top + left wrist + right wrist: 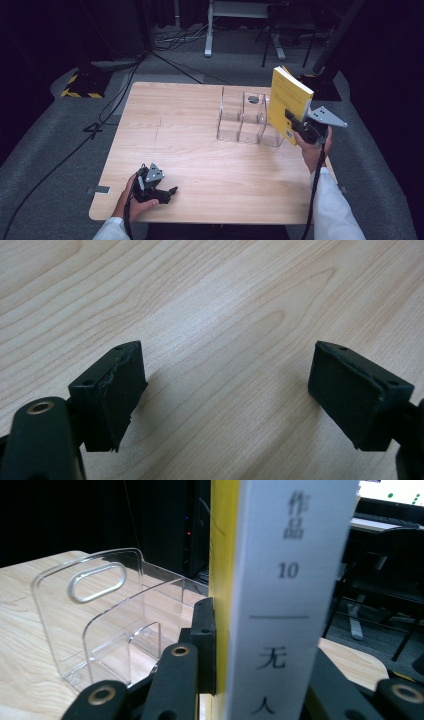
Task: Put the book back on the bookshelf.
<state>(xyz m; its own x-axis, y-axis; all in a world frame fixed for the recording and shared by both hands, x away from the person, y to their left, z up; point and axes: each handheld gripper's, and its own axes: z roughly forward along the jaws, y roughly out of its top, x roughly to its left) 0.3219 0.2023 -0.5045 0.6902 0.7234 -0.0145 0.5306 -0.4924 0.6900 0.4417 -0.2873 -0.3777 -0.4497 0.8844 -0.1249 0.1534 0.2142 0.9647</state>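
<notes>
A wooden table (200, 150) fills mid-frame, a clear rack (245, 120) at its upper right. Just right of the rack, a yellow book (287, 100) stands upright, clamped low by the right gripper (300, 129). Stiff and fairly heavy, it likely wants a firm pinch across the covers. The left gripper (167, 192), lower left, rests open and empty.

one yellow book (288, 102), one clear rack (243, 120), two grippers

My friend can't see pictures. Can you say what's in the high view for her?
A person's right gripper holds a yellow book upright beside a clear plastic file rack on a wooden table. The left gripper rests open near the table's front edge.
</notes>
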